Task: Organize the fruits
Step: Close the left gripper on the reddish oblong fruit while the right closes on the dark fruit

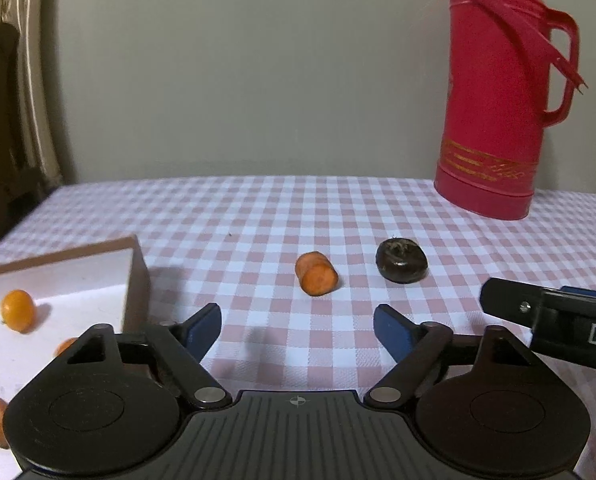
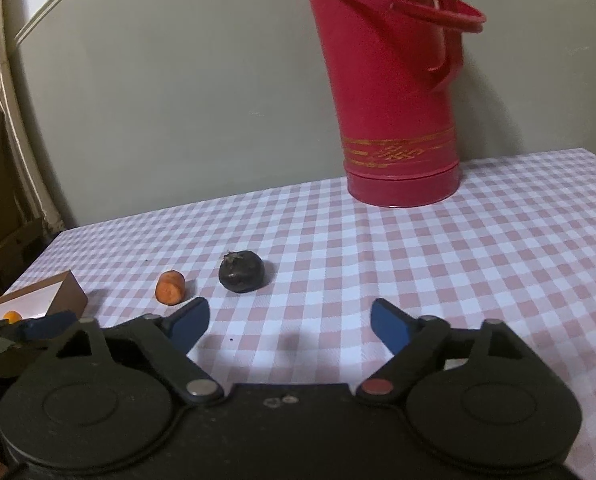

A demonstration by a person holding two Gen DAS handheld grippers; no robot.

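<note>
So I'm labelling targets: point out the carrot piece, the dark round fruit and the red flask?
carrot piece (image 1: 317, 279), left wrist view, cut face.
dark round fruit (image 2: 241, 276), right wrist view, front side.
red flask (image 1: 494, 120), left wrist view, body.

Plenty of open counter (image 1: 258, 208) out front of both tools, just the carrot chunk (image 1: 316, 279) and a dark round fruit (image 1: 402, 266) sitting near each other mid-cloth. Red thermos (image 1: 498, 92) blocks the back right by the wall, white box (image 1: 138, 276) hogs the left edge.
</note>
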